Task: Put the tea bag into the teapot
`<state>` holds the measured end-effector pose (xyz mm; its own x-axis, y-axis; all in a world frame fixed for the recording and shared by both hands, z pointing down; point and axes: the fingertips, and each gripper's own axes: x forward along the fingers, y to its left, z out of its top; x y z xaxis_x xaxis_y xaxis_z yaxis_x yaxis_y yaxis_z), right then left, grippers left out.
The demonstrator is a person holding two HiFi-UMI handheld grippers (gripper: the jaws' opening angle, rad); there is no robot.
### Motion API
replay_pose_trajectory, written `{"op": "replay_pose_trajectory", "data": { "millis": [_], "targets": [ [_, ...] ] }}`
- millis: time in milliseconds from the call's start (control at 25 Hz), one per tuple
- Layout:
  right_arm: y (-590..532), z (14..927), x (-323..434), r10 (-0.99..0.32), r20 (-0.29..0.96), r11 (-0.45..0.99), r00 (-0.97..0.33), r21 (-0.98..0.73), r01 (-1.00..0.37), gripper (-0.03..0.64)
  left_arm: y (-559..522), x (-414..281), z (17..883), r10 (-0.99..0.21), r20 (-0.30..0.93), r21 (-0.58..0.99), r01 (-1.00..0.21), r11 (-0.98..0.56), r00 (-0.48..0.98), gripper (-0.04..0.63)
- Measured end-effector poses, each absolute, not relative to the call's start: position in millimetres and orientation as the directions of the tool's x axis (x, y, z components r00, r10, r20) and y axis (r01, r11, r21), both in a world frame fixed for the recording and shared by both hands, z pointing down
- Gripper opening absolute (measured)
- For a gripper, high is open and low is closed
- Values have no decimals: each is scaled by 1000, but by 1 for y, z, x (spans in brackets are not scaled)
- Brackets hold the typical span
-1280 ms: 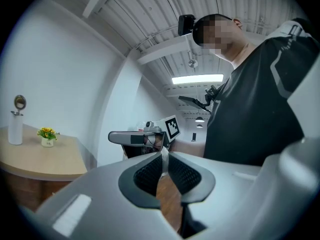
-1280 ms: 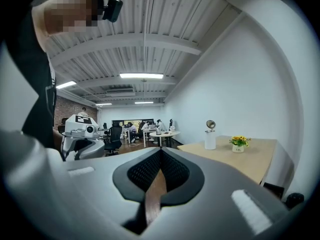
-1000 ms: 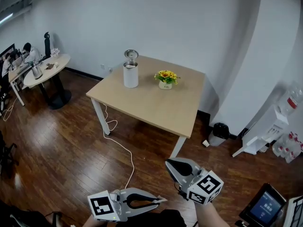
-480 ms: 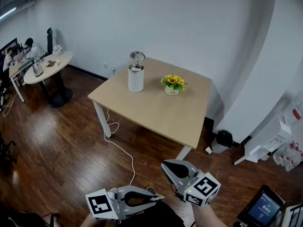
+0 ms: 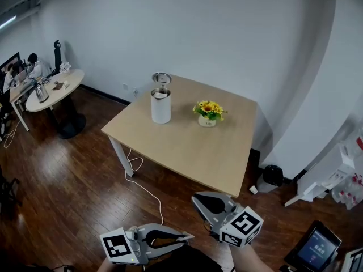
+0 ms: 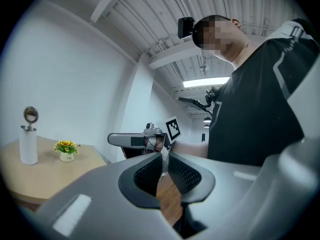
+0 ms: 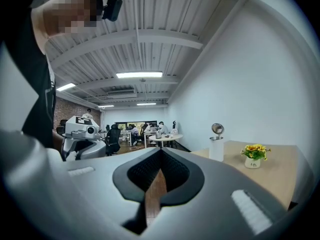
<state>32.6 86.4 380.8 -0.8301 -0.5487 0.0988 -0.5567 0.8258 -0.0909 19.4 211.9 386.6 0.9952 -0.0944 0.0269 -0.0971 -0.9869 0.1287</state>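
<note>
A tall white teapot (image 5: 160,105) with its round lid tipped up stands on the far left part of a light wooden table (image 5: 176,143). It also shows small in the left gripper view, teapot (image 6: 28,145), and in the right gripper view, teapot (image 7: 216,149). No tea bag shows in any view. My left gripper (image 5: 189,237) and right gripper (image 5: 195,198) hang low over the floor, well short of the table. In their own views the left gripper (image 6: 165,156) and right gripper (image 7: 161,152) have their jaws closed with nothing between them.
A small pot of yellow flowers (image 5: 209,112) stands to the right of the teapot. A white cable (image 5: 144,180) trails over the wooden floor under the table. A round table (image 5: 54,86) and seated people are far left; a black bin (image 5: 272,174) and white rack (image 5: 329,171) are right.
The head view has shifted, so the table now sits slightly lower and nearer. Both grippers stay low and shut, nearly where they were.
</note>
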Motion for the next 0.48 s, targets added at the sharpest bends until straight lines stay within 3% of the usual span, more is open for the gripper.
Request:
{"op": "replay_pose_trajectory", "data": {
  "millis": [480],
  "targets": [
    [0, 375, 42, -503, 75, 856, -861, -94, -509, 2, 131, 35, 389, -104, 83, 113, -113, -987, 991, 46]
  ]
}}
